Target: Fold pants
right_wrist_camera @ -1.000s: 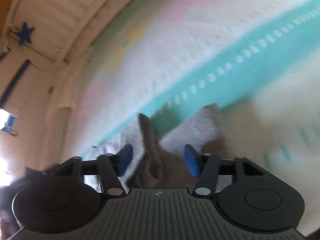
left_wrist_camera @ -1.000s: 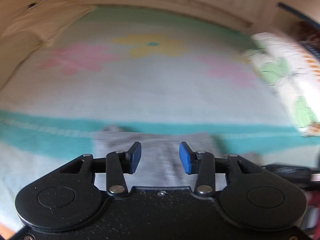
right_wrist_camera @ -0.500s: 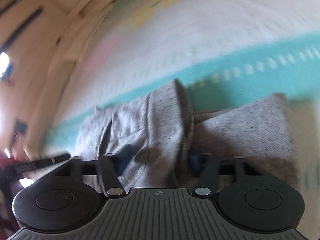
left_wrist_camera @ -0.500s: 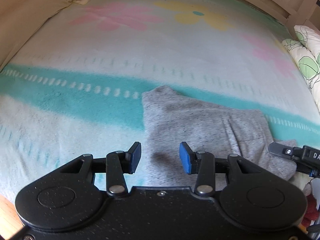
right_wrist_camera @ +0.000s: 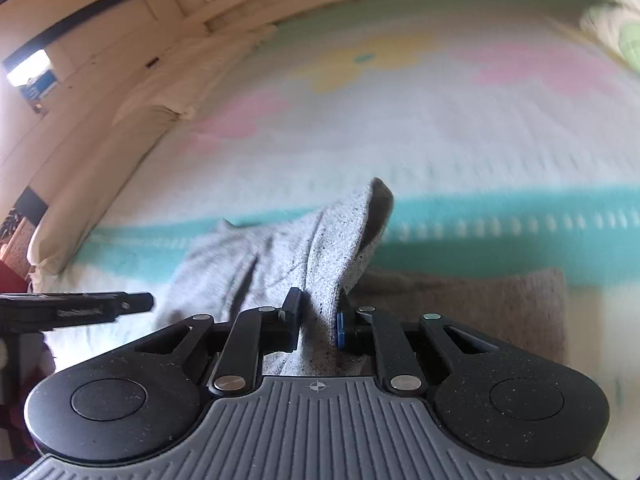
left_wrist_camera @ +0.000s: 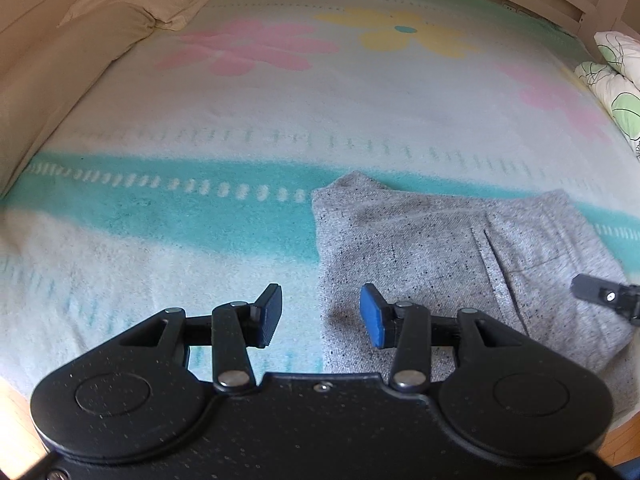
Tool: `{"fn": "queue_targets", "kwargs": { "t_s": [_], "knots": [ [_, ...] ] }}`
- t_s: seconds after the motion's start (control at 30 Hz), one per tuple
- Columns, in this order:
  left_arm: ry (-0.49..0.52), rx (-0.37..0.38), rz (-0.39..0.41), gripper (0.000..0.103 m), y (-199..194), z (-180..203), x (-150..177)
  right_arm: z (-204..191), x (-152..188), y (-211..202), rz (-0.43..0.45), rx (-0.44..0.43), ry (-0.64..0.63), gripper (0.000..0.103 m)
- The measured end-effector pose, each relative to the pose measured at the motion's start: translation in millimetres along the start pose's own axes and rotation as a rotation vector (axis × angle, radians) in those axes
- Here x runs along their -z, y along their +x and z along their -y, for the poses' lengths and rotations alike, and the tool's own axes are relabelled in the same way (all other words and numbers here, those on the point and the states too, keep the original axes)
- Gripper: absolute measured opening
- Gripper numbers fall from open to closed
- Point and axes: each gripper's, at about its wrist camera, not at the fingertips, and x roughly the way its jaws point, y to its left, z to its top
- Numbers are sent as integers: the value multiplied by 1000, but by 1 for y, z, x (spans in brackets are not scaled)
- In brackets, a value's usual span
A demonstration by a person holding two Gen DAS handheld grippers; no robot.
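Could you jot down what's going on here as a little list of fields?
surface: bed with flowered blanket
garment: grey pants, partly folded, lying on the blanket
left gripper: open, over the pants' edge, gripping nothing
right gripper: jaws closing on a raised fold of the pants
pillow: at the far left corner
stage: fold under way, not finished

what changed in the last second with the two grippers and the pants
The right gripper is closing on a raised fold of the grey pants, which stood loose between open jaws before. The left gripper dropped toward the pants' edge, still open and empty. The blanket is unchanged.
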Motion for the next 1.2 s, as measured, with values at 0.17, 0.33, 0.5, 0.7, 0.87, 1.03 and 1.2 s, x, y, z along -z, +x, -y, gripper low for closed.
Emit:
{"fn": "queue_targets", "kwargs": {
  "t_s": [0.17,0.33,0.5,0.7,0.87,1.03,1.2],
  "knots": [
    [-10,-20,17,52,-5,-8,1,-29,-12,-29,98,-100,-55,13],
    [-69,-35,22,52,-8,-26,1,-41,-20,-78,237,-207,-109,5],
    [-99,-17,23,52,-11,-29,1,-10,-17,-84,232,-130,-75,0],
    [-33,-14,20,52,-5,-4,0,53,-7,-23,12,-53,176,40],
    [4,-5,19,52,-5,7,0,64,1,9,-52,16,193,52],
    [-15,-3,13,52,-5,-1,1,66,9,29,-86,65,212,52],
    [-51,12,-4,52,-6,-13,5,73,13,36,-84,56,240,52]
  ]
}}
